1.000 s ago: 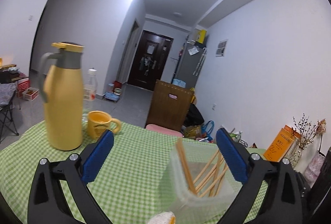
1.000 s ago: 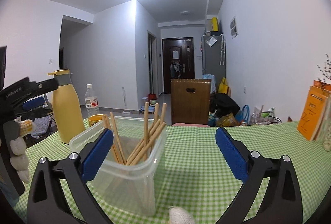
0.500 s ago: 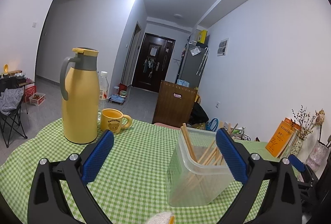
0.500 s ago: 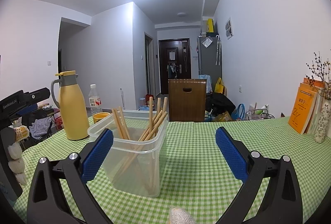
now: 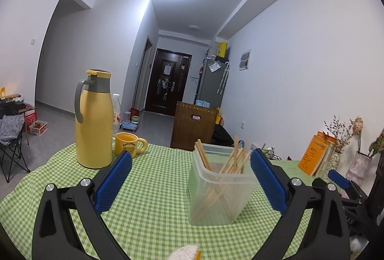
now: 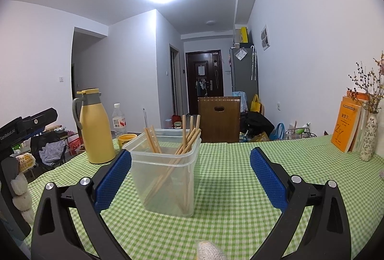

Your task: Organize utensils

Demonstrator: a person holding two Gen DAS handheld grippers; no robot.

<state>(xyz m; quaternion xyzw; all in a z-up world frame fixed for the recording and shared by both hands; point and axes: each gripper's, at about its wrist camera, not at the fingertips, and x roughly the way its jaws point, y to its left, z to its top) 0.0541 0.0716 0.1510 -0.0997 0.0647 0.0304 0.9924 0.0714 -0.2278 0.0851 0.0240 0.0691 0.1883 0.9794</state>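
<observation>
- You have one clear plastic box (image 5: 222, 190) standing upright on the green checked tablecloth (image 5: 148, 207), and the wooden chopsticks (image 5: 230, 164) lean inside it. You can count about seven sticks, but they cross, so the number is not sure.
- Your left claw (image 5: 190, 182) is spread wide and holds nothing. The box sits in front of it, close to the right-hand finger.
- Your right claw (image 6: 190, 182) is spread wide too, with nothing in it. Here the box (image 6: 165, 171) and its chopsticks (image 6: 186, 139) sit just beside the left-hand finger.
- You can see one yellow jug (image 5: 94, 119), one yellow mug (image 5: 128, 144) and one clear bottle (image 5: 116, 111), all well apart from the box.
- Only your left camera shows the bear picture on the mug and a little of the other claw at the right edge.
- Only your right camera shows the spotted vase (image 6: 369, 138) from top to bottom beside the orange books (image 6: 348, 126), and the other claw with a fuzzy glove (image 6: 20, 179) on the far left.
- Both views show one wooden chair back (image 6: 219, 121) behind the table.
</observation>
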